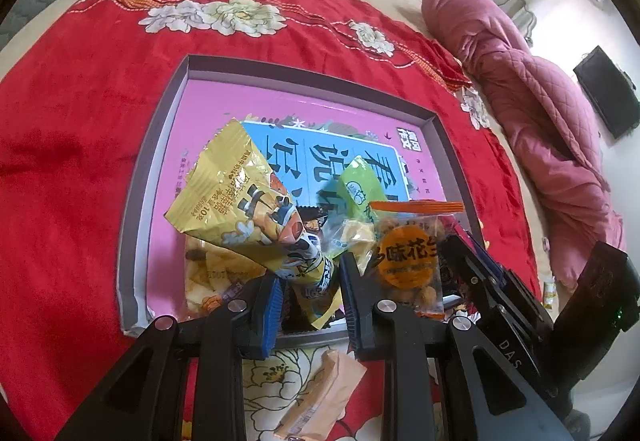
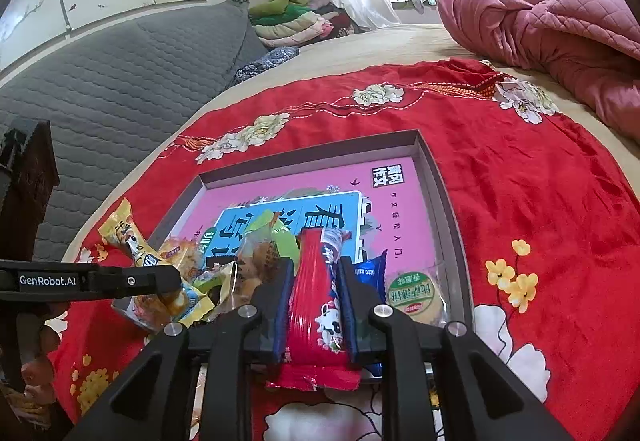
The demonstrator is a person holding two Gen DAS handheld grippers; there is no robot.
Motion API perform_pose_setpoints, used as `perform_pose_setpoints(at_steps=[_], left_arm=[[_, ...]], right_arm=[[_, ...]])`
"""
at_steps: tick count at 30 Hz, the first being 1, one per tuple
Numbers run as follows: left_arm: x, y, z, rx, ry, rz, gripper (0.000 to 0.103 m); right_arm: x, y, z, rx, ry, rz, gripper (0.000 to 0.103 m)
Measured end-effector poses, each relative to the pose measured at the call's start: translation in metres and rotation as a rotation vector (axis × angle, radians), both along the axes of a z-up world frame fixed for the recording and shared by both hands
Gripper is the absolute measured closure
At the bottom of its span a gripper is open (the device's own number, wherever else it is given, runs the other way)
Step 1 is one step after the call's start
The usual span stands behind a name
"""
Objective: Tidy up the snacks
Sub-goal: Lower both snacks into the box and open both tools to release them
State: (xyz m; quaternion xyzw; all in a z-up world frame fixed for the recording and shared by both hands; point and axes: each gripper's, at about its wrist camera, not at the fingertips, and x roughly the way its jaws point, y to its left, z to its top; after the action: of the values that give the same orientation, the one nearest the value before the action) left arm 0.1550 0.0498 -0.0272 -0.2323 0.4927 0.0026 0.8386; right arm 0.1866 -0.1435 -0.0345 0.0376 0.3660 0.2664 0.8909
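Observation:
A shallow grey box with a pink printed bottom (image 1: 160, 145) (image 2: 404, 201) lies on a red flowered cloth. My left gripper (image 1: 308, 281) is shut on a yellow snack packet (image 1: 240, 209), held over the box's near edge. My right gripper (image 2: 314, 281) is shut on a red packet with a cow print (image 2: 312, 289) above the box's near side. In the box lie an orange-label peanut bag (image 1: 408, 253), a green packet (image 1: 360, 189), a clear bag of yellow crisps (image 1: 208, 273), a blue packet (image 2: 370, 273) and a round green-label cake (image 2: 416, 295).
A tan snack packet (image 1: 320, 393) lies on the cloth in front of the box. A pink quilt (image 2: 560, 33) is piled at the far right of the bed. A grey padded headboard (image 2: 120, 61) stands to the left. The left gripper's arm (image 2: 92, 279) shows in the right wrist view.

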Motion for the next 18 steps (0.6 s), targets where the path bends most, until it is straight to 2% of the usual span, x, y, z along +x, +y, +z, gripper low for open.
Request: perform_pose_setpoints(at_steps=[3,7,10,14,18], left_arm=[[0.0,0.001,0.0,-0.002,0.002,0.001,0.075],[-0.001,0.001,0.0,-0.001,0.007,-0.002,0.075],[-0.001,0.002,0.001,0.001,0.011,-0.003,0.073],[-0.001,0.003,0.002,0.005,0.013,0.0,0.06],[-0.002,0.004,0.003,0.009,0.013,0.001,0.06]], right_arm=[[0.0,-0.001,0.001,0.003,-0.003,-0.004,0.08],[-0.002,-0.005,0.004,0.019,-0.006,-0.016,0.071],[-0.004,-0.009,0.006,0.03,-0.007,-0.022,0.069],[-0.007,-0.01,0.009,0.029,-0.021,-0.017,0.068],[-0.01,-0.011,0.01,0.031,-0.023,-0.013,0.068]])
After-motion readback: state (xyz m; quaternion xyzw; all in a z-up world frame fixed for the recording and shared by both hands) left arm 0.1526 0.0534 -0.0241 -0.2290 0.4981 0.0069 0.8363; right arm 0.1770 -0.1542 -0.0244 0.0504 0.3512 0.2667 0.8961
